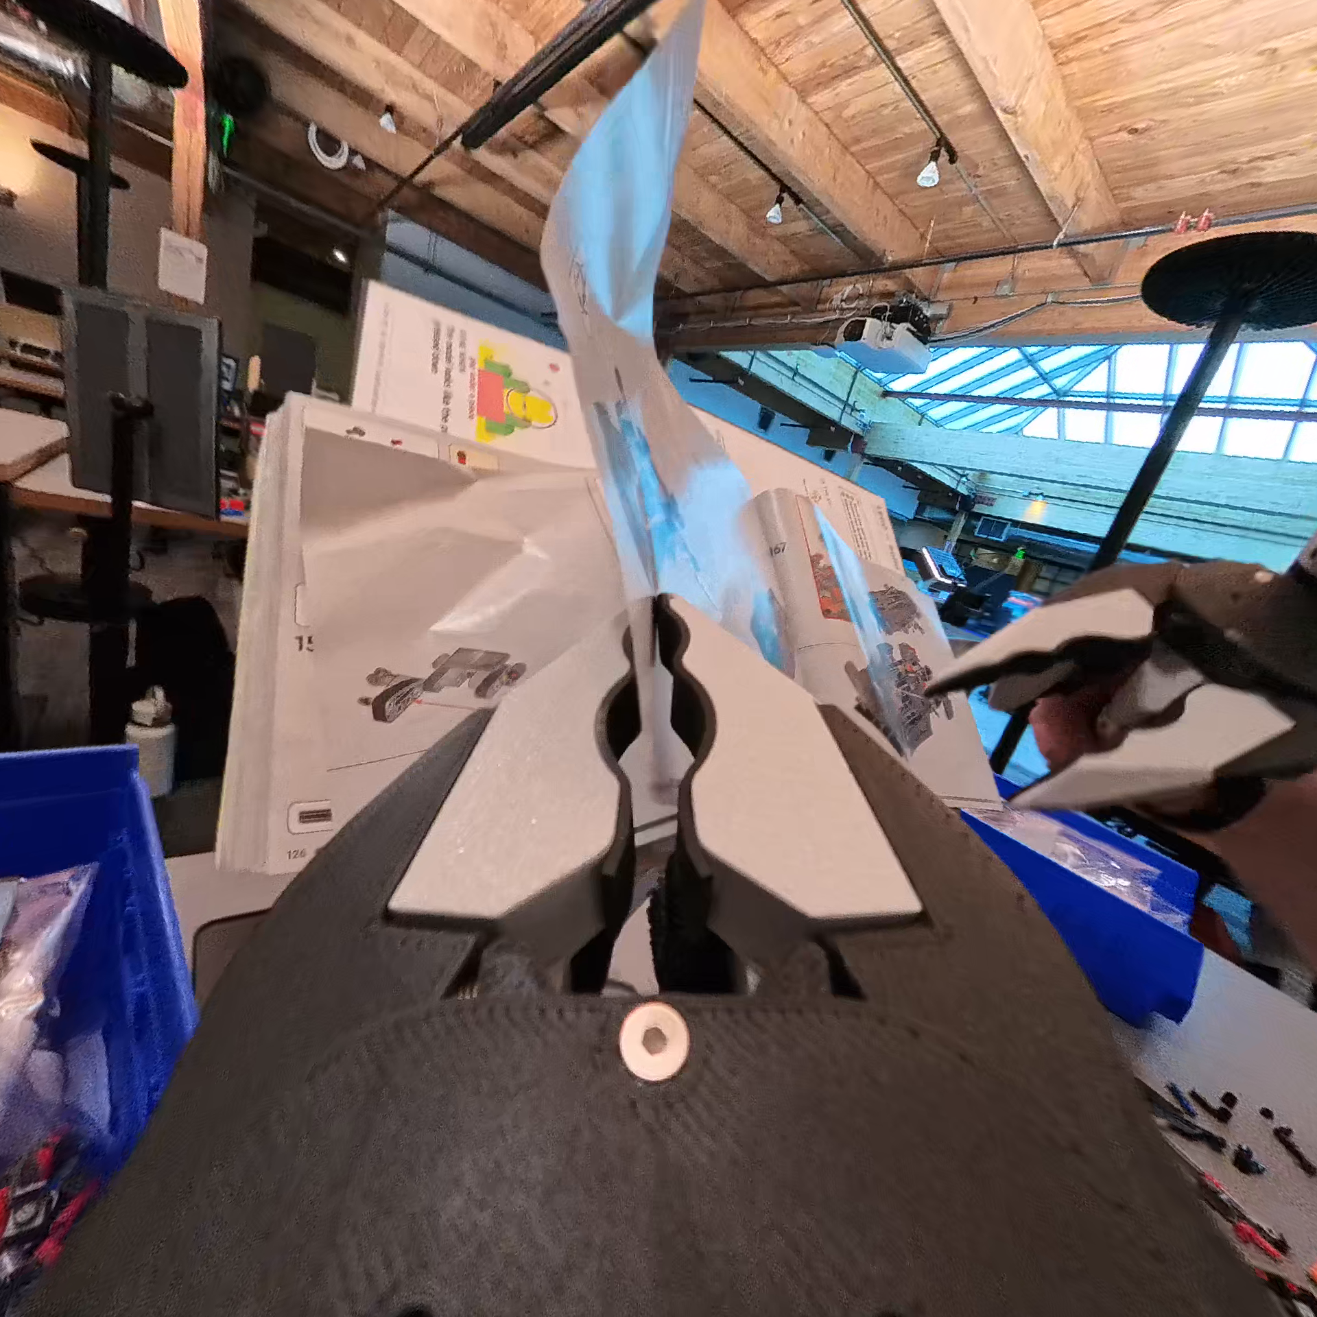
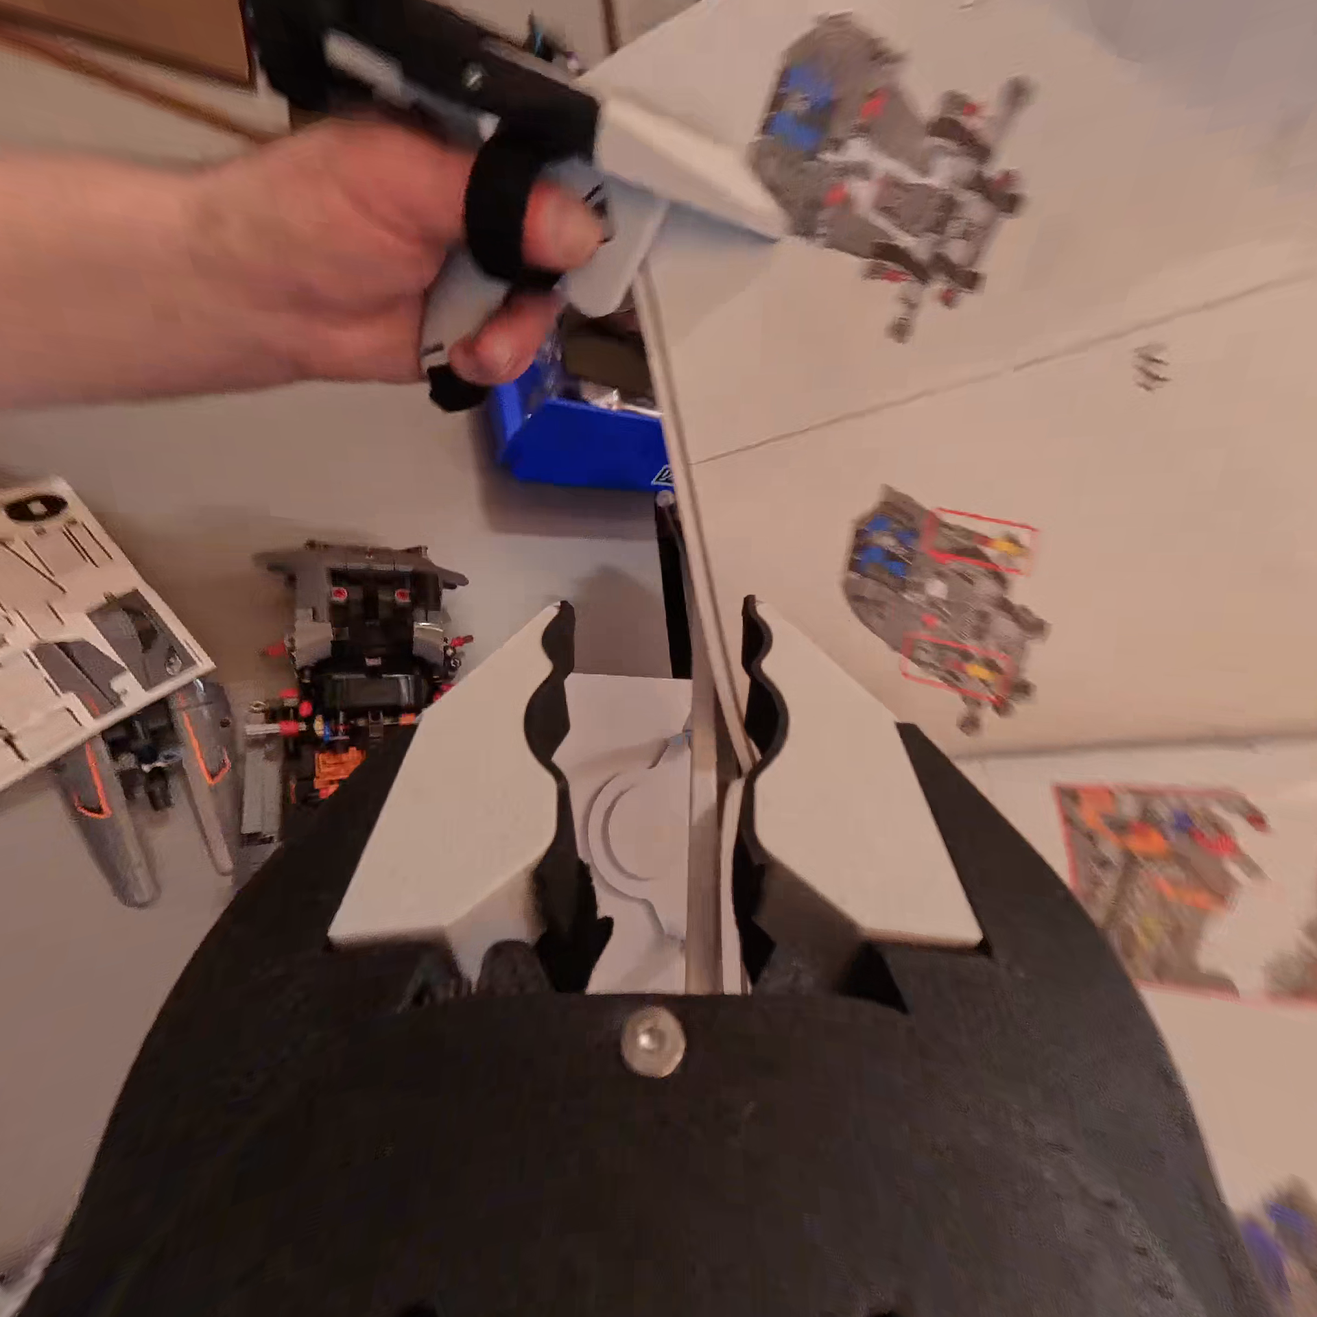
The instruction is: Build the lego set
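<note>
lego set instruction booklet point(image 1: 427, 641), propped upright on the table. left gripper point(image 1: 654, 606): jaws pressed together, pinching one page point(image 1: 627, 214) lifted high, apparently to turn it. right gripper point(image 2: 656, 606): jaws spread, page edges point(image 2: 702, 713) passing between them ungripped, likely steadying or separating leaves. part-built model point(image 2: 363, 656): on the table point(image 2: 214, 456) left of the booklet, untouched. blue bin point(image 2: 577, 445): beyond it, holding bagged parts. loose pieces point(image 1: 1226, 1147): scattered near the table's right edge.
</note>
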The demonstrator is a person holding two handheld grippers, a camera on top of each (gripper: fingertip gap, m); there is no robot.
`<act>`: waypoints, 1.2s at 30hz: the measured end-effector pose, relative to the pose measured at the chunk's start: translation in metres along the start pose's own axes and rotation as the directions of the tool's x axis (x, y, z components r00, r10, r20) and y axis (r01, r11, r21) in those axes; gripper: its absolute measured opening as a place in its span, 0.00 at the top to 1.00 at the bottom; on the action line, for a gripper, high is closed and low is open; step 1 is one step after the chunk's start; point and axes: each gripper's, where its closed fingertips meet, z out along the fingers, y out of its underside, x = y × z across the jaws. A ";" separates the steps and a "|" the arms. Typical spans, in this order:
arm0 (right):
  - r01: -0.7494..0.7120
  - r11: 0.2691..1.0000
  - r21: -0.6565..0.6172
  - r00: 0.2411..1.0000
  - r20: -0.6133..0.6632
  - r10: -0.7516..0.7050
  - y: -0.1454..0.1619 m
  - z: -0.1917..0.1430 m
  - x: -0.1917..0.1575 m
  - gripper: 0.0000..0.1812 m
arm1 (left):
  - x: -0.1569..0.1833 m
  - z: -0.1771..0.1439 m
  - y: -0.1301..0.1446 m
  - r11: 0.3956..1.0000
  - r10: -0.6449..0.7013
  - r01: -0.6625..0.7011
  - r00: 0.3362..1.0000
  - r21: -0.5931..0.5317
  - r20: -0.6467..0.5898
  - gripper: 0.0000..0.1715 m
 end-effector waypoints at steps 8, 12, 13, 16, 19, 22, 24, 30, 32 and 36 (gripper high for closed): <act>0.195 0.965 -0.178 0.981 0.028 -0.193 0.022 0.074 -0.012 0.81 | -0.042 0.020 0.018 0.996 -0.055 0.054 0.998 -0.076 -0.016 1.00; 0.349 0.892 -0.288 0.929 -0.016 -0.369 0.025 0.111 -0.011 0.84 | -0.064 0.019 0.034 0.992 -0.106 0.106 0.994 -0.062 0.016 1.00; 0.387 0.860 -0.331 0.907 -0.031 -0.420 0.028 0.120 -0.009 0.84 | -0.067 0.018 0.036 0.991 -0.124 0.125 0.992 -0.043 0.009 1.00; 0.457 0.747 -0.482 0.822 -0.092 -0.562 0.039 0.137 0.009 0.88 | -0.073 0.016 0.041 0.987 -0.159 0.159 0.987 -0.023 -0.007 1.00; 0.458 0.707 -0.538 0.786 -0.125 -0.605 0.041 0.142 0.019 1.00 | -0.074 0.017 0.043 0.986 -0.166 0.166 0.986 -0.026 -0.018 1.00; 0.446 0.717 -0.535 0.801 -0.117 -0.587 0.038 0.141 0.018 1.00 | -0.075 0.018 0.042 0.984 -0.173 0.173 0.985 -0.034 -0.006 1.00; 0.423 0.748 -0.512 0.826 -0.122 -0.551 0.036 0.139 0.016 1.00 | -0.077 0.018 0.044 0.986 -0.161 0.162 0.987 -0.040 0.018 1.00; 0.286 0.868 -0.405 0.911 -0.167 -0.378 0.029 0.134 0.013 1.00 | -0.085 0.021 0.060 0.982 -0.160 0.169 0.982 -0.088 0.096 1.00; 0.228 0.906 -0.357 0.932 -0.190 -0.309 0.026 0.131 0.014 1.00 | -0.086 0.021 0.064 0.976 -0.192 0.200 0.977 -0.087 0.094 1.00; 0.120 0.956 -0.268 0.954 -0.235 -0.186 0.021 0.128 0.016 1.00 | -0.086 0.019 0.064 0.982 -0.151 0.163 0.982 -0.098 0.117 1.00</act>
